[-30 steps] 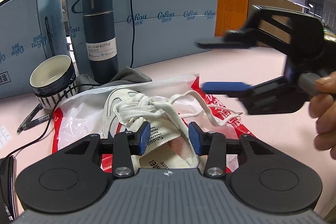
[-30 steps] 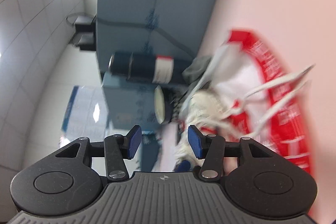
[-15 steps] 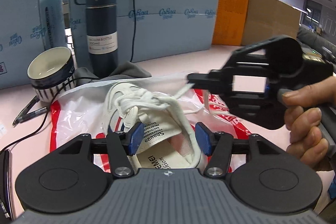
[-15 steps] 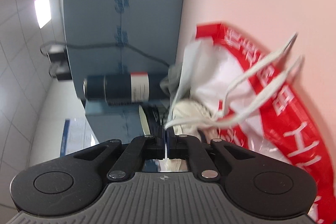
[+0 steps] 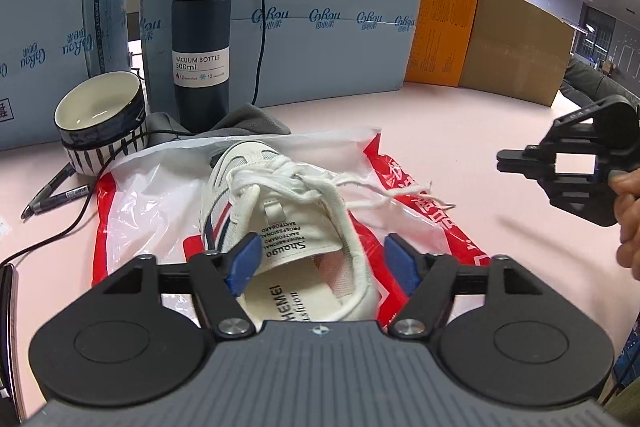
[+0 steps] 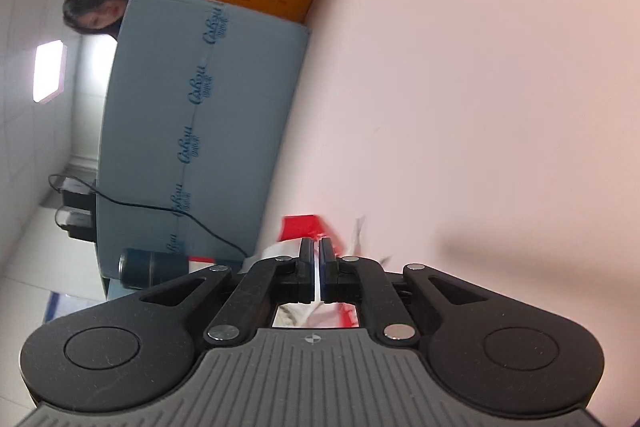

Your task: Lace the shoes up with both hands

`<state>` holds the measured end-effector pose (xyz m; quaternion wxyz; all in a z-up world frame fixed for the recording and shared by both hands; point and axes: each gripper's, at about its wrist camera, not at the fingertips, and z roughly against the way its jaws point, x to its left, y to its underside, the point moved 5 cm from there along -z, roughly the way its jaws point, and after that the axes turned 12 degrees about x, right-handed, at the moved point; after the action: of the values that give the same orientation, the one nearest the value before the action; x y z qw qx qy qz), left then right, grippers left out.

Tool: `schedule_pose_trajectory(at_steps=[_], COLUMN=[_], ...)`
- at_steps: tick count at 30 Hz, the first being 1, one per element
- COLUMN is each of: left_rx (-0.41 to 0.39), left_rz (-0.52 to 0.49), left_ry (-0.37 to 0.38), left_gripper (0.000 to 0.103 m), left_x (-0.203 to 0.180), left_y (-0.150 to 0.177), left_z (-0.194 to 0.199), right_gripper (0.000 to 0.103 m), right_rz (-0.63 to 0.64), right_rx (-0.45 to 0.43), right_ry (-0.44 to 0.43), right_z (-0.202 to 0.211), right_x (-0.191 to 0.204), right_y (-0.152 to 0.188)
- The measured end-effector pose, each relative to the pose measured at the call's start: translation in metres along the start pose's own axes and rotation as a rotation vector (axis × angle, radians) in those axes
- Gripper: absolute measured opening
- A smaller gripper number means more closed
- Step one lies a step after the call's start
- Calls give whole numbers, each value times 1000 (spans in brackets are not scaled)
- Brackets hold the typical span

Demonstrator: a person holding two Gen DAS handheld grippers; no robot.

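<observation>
Left of the white shoe [image 5: 280, 227], a striped bowl [image 5: 100, 123] and a dark vacuum bottle [image 5: 202, 39] were seen. The shoe lay on a red-and-white plastic bag [image 5: 160, 203], its heel between the opening, untouching jaws of the left gripper [image 5: 324, 261]. Right of the shoe, the right gripper [image 5: 516, 161] was held almost shut, parting slightly; whether the lace [image 5: 384, 193] was pinched could not be told.
</observation>
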<state>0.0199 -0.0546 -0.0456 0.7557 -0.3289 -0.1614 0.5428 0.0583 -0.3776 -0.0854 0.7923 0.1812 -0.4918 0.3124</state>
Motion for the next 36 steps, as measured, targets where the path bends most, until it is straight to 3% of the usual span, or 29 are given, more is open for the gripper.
schedule_pose_trajectory(at_steps=[1, 2, 3, 8, 11, 16, 20, 22, 23, 27, 29, 31, 36], left_rx=[-3, -7, -10, -25, -36, -61, -68, -48, -40, -38, -45, -44, -48], left_rz=[7, 15, 22, 24, 26, 4, -27, -15, -9, -2, 11, 31, 49], left_ry=[9, 19, 28, 46, 44, 34, 13, 29, 31, 27, 24, 24, 11], left_gripper=[73, 74, 76, 81, 81, 82, 83, 83, 83, 83, 84, 84, 84], left_x=[0, 0, 1, -2, -2, -3, -5, -4, -3, 0, 5, 10, 19], left_y=[0, -1, -2, -3, -4, -10, -11, -10, -10, -11, -11, -11, -12], left_z=[1, 2, 3, 10, 15, 23, 26, 21, 19, 19, 20, 21, 24], right_gripper=[16, 38, 50, 50, 50, 51, 52, 62, 71, 71, 74, 74, 75], right_rz=[-6, -7, -1, -87, -152, -66, 58, 130, 131, 28, 18, 26, -67], right_rx=[17, 24, 32, 110, 228, 387, 362, 382, 420, 528, 522, 460, 244], right_ry=[4, 11, 3, -87, -181, -129, -130, -130, -113, -20, 37, 105, 106], right_z=[1, 1, 0, -29, -56, -97, -100, -110, -122, -145, -137, -123, -82], right_x=[-1, 0, 1, 5, 13, 42, 74, 89, 88, 65, 52, 39, 13], right_y=[-2, -3, -2, 7, 19, 44, 48, 46, 45, 50, 55, 55, 39])
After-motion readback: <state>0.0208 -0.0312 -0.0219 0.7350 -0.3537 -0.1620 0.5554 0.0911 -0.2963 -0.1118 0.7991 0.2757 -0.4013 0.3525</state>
